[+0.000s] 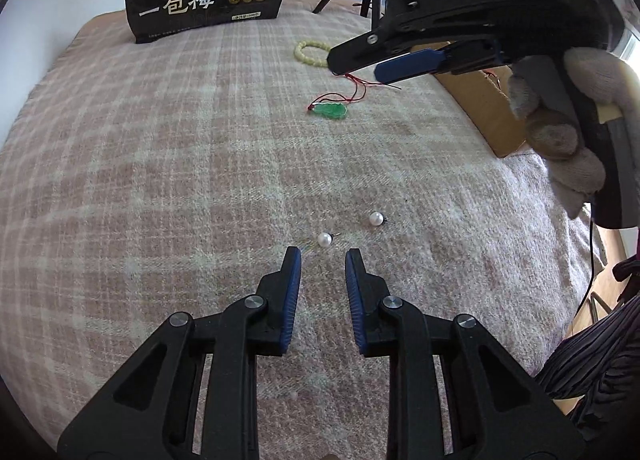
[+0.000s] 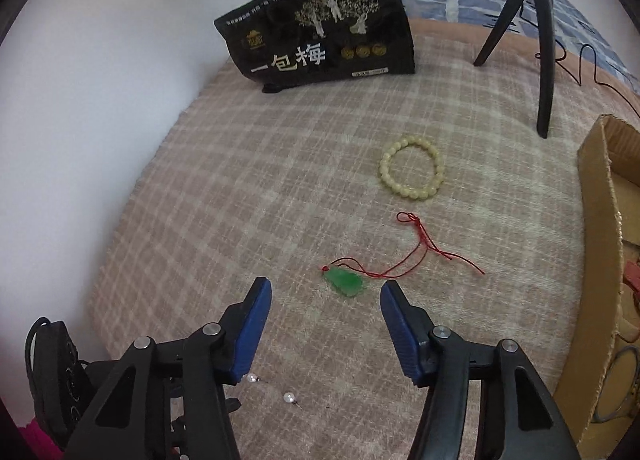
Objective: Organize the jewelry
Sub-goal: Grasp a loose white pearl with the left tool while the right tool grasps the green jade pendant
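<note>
Two white pearl earrings lie on the plaid blanket: one (image 1: 324,239) just ahead of my open, empty left gripper (image 1: 323,254), the other (image 1: 376,218) a little right. Both also show in the right wrist view (image 2: 252,378) (image 2: 289,397). A green jade pendant (image 2: 346,281) on a red cord (image 2: 424,244) lies just ahead of my open, empty right gripper (image 2: 326,287). A pale yellow bead bracelet (image 2: 412,171) lies beyond it. In the left wrist view the right gripper (image 1: 360,68) hovers above the pendant (image 1: 331,110), partly hiding the bracelet (image 1: 310,53).
A cardboard box (image 2: 600,244) stands at the right edge with items inside. A black snack bag (image 2: 320,48) stands at the back by the white wall. A black tripod (image 2: 536,32) stands at the back right. A gloved hand (image 1: 560,128) holds the right gripper.
</note>
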